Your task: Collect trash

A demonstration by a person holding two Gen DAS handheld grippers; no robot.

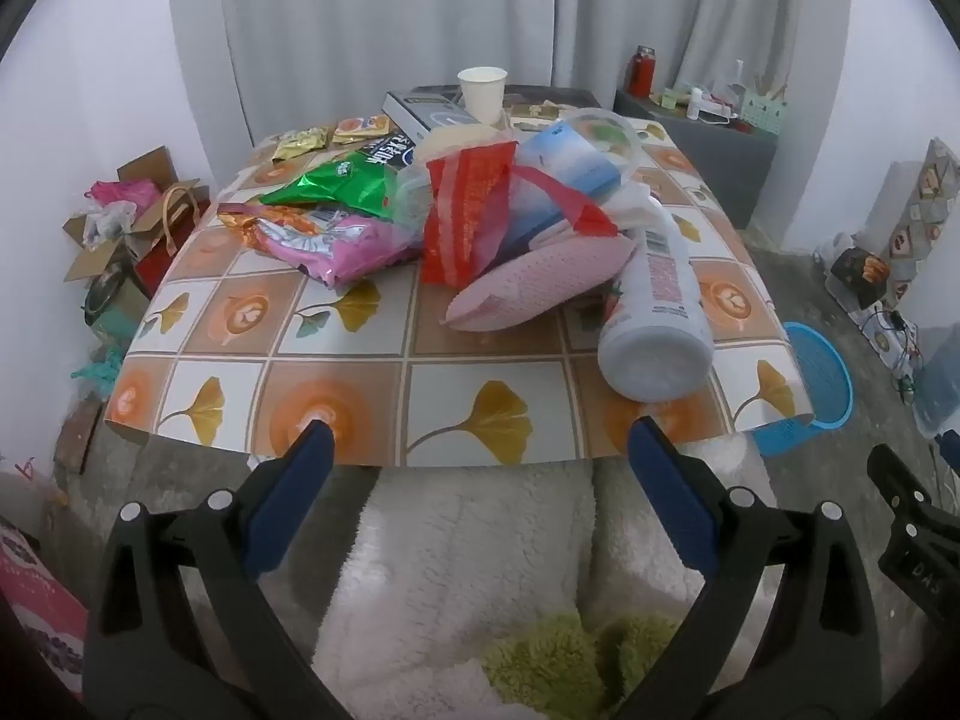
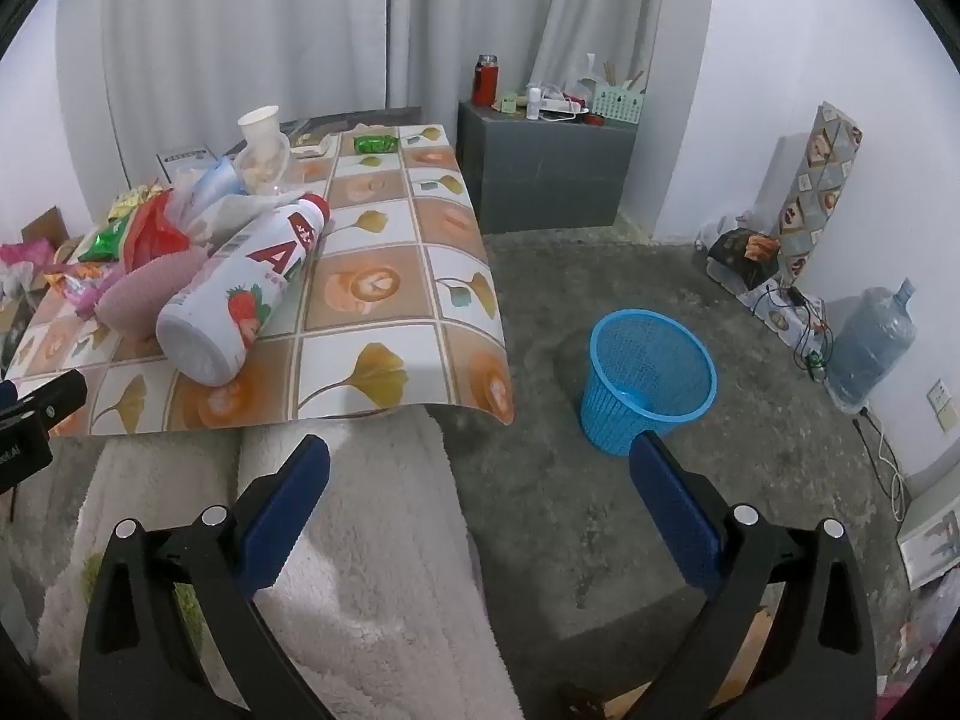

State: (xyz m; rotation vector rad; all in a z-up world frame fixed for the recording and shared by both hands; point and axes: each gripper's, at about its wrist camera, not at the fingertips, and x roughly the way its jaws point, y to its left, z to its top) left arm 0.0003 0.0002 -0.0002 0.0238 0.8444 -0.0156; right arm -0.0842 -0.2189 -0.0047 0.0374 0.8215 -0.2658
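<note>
— Hovering short of the table (image 1: 372, 384), both grippers are waiting with nothing in them. Why so far back?

— I am guessing the person is taking in the whole pile first. The left gripper (image 1: 480, 480) is standing with its blue pads spread wide, facing the heap over the near table edge. The right gripper (image 2: 480, 480) is gaping just as wide, pointing more toward the floor and the blue mesh wastebasket (image 2: 648, 378).

— Where is the trash sitting?

— It is lying heaped on the tiled tablecloth: a white yogurt bottle (image 1: 660, 324) on its side nearest the edge, leaning on a pink perforated pad (image 1: 540, 288), with a red plastic bag (image 1: 474, 210), a pink snack wrapper (image 1: 336, 246) and a green snack bag (image 1: 336, 186) behind. A paper cup (image 1: 483, 93) is standing upright at the back.

— And the basket?

— It is standing on the floor just off the table's right corner, probably so the right hand can drop things in easily. The bottle looks like the easiest first grab.
</note>
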